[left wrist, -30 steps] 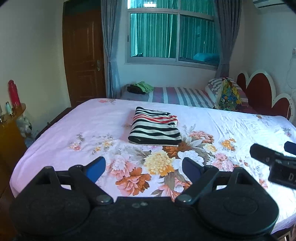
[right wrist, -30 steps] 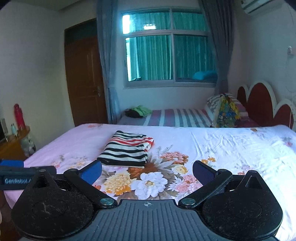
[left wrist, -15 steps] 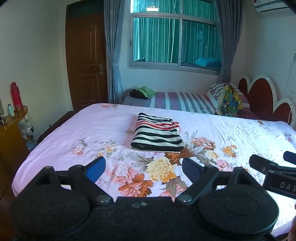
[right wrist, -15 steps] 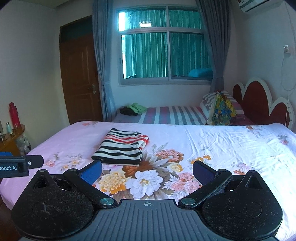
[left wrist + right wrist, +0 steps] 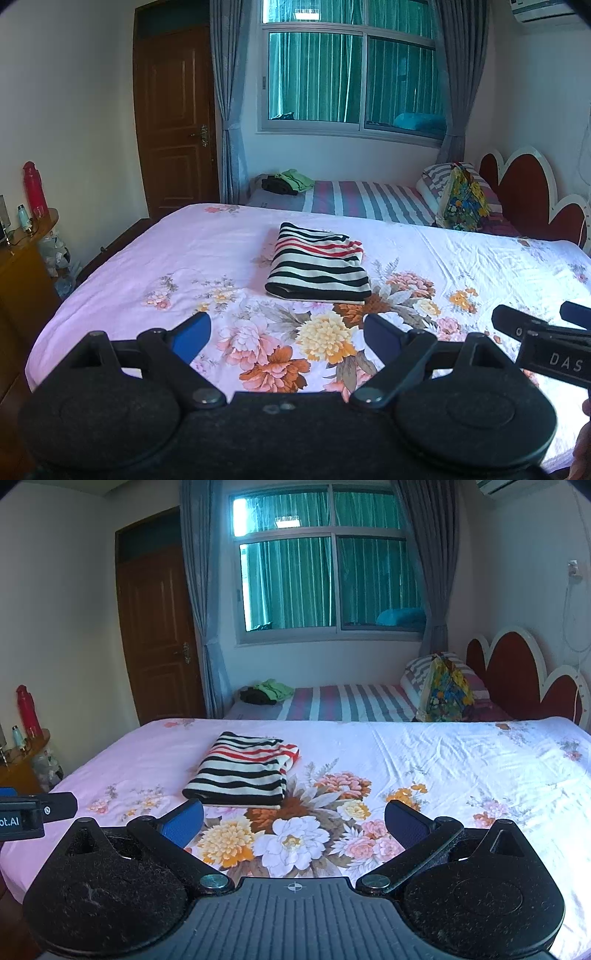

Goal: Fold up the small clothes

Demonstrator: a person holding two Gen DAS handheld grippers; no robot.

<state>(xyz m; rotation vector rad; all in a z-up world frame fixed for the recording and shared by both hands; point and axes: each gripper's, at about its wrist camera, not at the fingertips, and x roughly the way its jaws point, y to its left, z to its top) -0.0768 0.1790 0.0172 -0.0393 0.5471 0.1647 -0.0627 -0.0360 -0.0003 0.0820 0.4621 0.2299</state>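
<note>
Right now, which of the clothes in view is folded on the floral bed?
The black, white and red striped garment, a neat rectangle on the floral sheet. The green and dark clothes lie bunched on the far striped bed.

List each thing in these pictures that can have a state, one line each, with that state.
striped garment: folded, lying flat on the floral bed sheet
left gripper: open, empty
right gripper: open, empty
door: shut
window: shut, green curtain drawn behind it

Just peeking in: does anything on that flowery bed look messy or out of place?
Nothing stands out. The striped garment lies neatly folded on the floral sheet, and both claws, left and right, are open and empty.
</note>
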